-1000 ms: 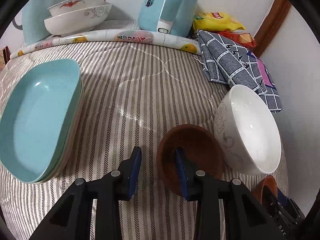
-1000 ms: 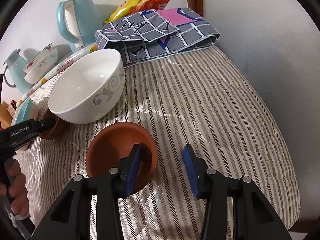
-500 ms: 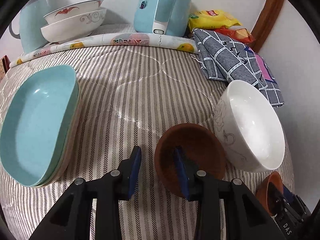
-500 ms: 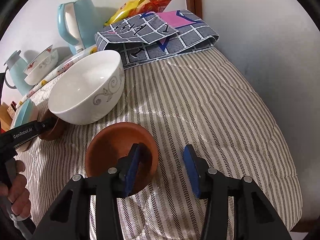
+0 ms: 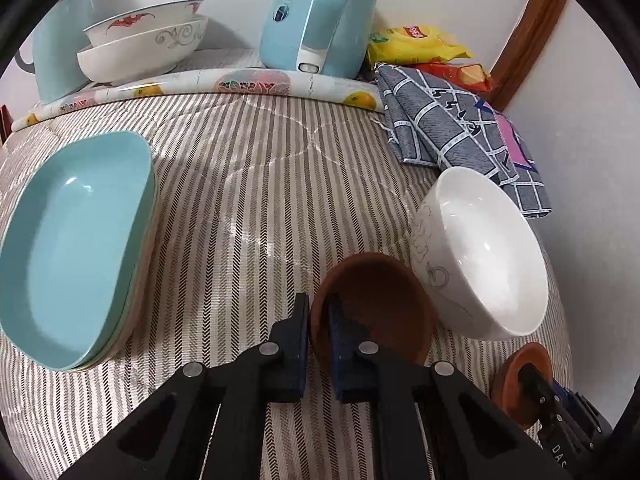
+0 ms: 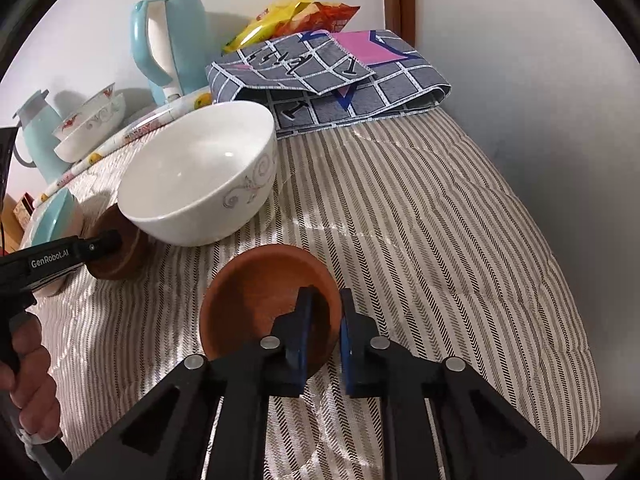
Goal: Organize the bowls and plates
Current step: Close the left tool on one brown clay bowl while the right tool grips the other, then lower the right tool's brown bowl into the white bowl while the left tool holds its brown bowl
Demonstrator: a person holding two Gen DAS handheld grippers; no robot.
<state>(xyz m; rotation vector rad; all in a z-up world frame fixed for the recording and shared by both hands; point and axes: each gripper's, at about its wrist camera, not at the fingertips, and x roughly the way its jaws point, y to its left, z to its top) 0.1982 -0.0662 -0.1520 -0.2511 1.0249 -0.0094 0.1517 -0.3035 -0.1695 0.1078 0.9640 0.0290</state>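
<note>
On striped cloth (image 5: 248, 184): two brown bowls (image 5: 384, 304) (image 6: 264, 292), three white bowls (image 5: 484, 256) (image 5: 148, 26) (image 5: 136, 54).

A lived-in home: a striped quilted cover (image 5: 256, 200), an electric kettle (image 5: 316, 16), snack bags (image 5: 416, 42) (crisps, seemingly) and crockery against a plain wall.

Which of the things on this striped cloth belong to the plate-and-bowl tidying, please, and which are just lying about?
Job: dark brown bowl in left gripper; terracotta bowl in right gripper; white bowl; blue dishes; stacked patterned bowls.

Lying about: kettle; folded cloth; snack bags; flask.
</note>
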